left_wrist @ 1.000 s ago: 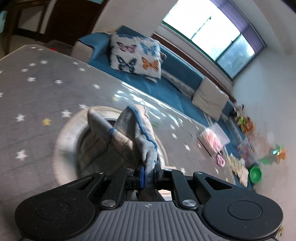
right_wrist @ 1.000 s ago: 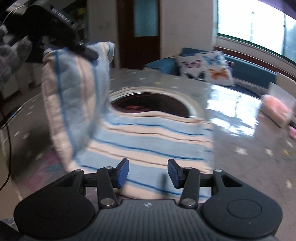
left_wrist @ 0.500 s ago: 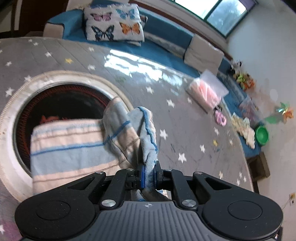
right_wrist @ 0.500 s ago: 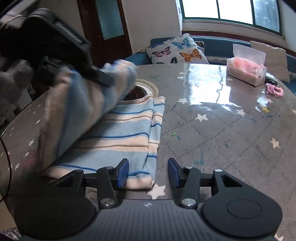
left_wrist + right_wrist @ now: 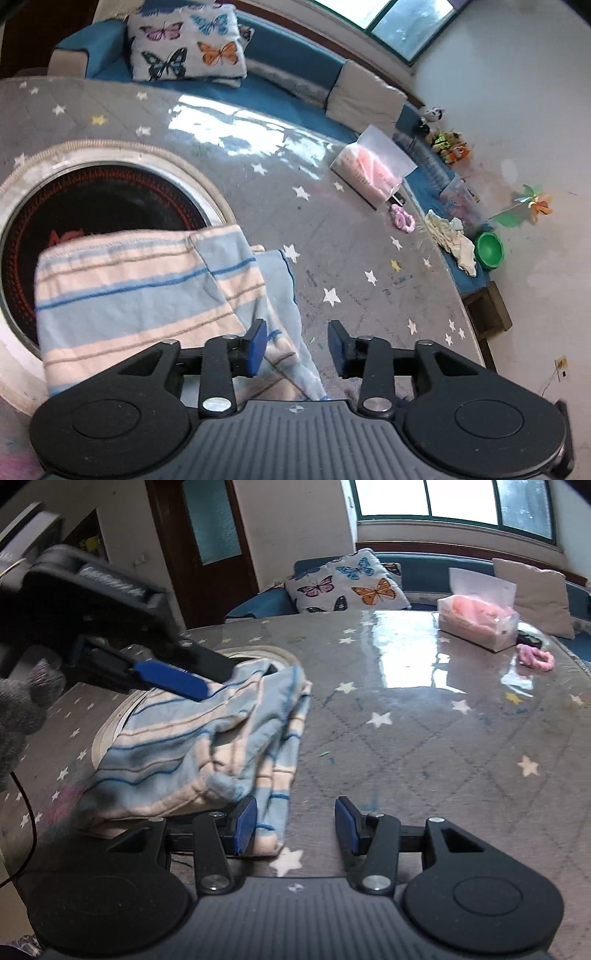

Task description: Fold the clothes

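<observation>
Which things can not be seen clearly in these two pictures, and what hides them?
- Dark round opening in the table: left wrist view, its near part lies under the blue and cream striped cloth.
- Cloth's near edge: both views, behind the gripper bodies.
- Left gripper: right wrist view, blurred; the gloved hand is cut by the edge.
- Small toys by the wall: left wrist view, too small.

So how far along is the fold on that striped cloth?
One fold looks done: the striped cloth lies doubled on the table, partly over the round opening. The left gripper has just been opening, with nothing clamped. The right gripper is open at the cloth's corner. The top layer is rumpled; smoothing and probably another fold remain.
</observation>
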Available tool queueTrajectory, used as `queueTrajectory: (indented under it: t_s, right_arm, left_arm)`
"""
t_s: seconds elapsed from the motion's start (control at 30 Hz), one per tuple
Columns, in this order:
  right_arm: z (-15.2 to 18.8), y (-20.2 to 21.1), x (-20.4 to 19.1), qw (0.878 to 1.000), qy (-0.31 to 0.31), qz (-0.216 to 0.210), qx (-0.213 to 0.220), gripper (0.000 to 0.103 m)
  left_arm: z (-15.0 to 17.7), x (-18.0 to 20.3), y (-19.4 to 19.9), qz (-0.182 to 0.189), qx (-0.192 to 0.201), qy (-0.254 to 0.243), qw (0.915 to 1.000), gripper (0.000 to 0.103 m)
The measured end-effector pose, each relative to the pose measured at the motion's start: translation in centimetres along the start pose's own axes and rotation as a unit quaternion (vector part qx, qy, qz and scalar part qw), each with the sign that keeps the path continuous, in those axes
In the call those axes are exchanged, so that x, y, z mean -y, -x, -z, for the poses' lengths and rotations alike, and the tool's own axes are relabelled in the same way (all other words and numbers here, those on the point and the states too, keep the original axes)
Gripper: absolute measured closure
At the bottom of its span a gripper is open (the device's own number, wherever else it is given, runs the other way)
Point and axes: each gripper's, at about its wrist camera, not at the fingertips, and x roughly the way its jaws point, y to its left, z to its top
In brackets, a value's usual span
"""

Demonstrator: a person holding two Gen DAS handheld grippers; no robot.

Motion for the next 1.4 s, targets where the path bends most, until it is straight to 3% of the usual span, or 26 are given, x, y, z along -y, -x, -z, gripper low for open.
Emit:
queueTrajectory:
  t_s: [0.13,0.3,0.37,0.43,0.6,0.7,0.8,0.93,1.17,1.3,1.4]
  right_arm:
    - [-1.1,1.9,0.8,0.999,-0.002,0.019,0.027,0.055]
    - [-2.9,2.4,0.5,0.999,-0.009,-0.004,0.051,0.056]
    - [-3.3,1.8,-0.5,0.998,0.000,-0.019,0.053,0.060]
    - [-3.5,1.2,-1.8,0.998,0.016,-0.036,0.055,0.071]
    - [-3.3,-0.2,-4.7,0.993,0.070,-0.078,0.047,0.079]
    - [-2.4,-1.2,-5.4,0.993,0.098,-0.057,0.033,0.082]
    - [-1.3,-2.4,-4.3,0.995,0.091,-0.042,0.006,0.087]
    - [-0.8,-2.0,-3.5,0.996,0.076,-0.046,0.003,0.088]
    - [-3.8,-2.0,-3.8,0.995,0.083,-0.047,0.021,0.087]
    - [-5.5,-4.3,-3.4,0.996,0.073,-0.045,0.022,0.087]
    - [-5.8,-7.1,-2.3,0.998,0.063,-0.019,0.000,0.087]
  left_arm:
    - [0.9,-0.9,1.7,-0.020,0.005,-0.028,0.9994,0.062]
    - [3.4,-1.7,3.0,-0.054,0.004,-0.083,0.9951,0.064]
    - [4.3,-2.1,3.3,-0.065,0.005,-0.093,0.9935,0.064]
    - [5.1,-2.6,3.6,-0.069,0.005,-0.099,0.9927,0.064]
    - [6.9,-3.7,3.6,-0.079,-0.001,-0.108,0.9910,0.064]
    - [7.8,-4.2,3.6,-0.078,-0.009,-0.117,0.9900,0.064]
    - [8.9,-4.9,3.6,-0.079,-0.020,-0.128,0.9884,0.064]
    - [9.9,-5.1,4.1,-0.081,-0.020,-0.151,0.9850,0.064]
    - [9.8,-5.1,4.8,-0.077,-0.011,-0.156,0.9847,0.063]
    - [9.9,-5.6,4.5,-0.080,-0.020,-0.151,0.9850,0.063]
    - [9.8,-6.2,4.9,-0.076,-0.018,-0.144,0.9865,0.063]
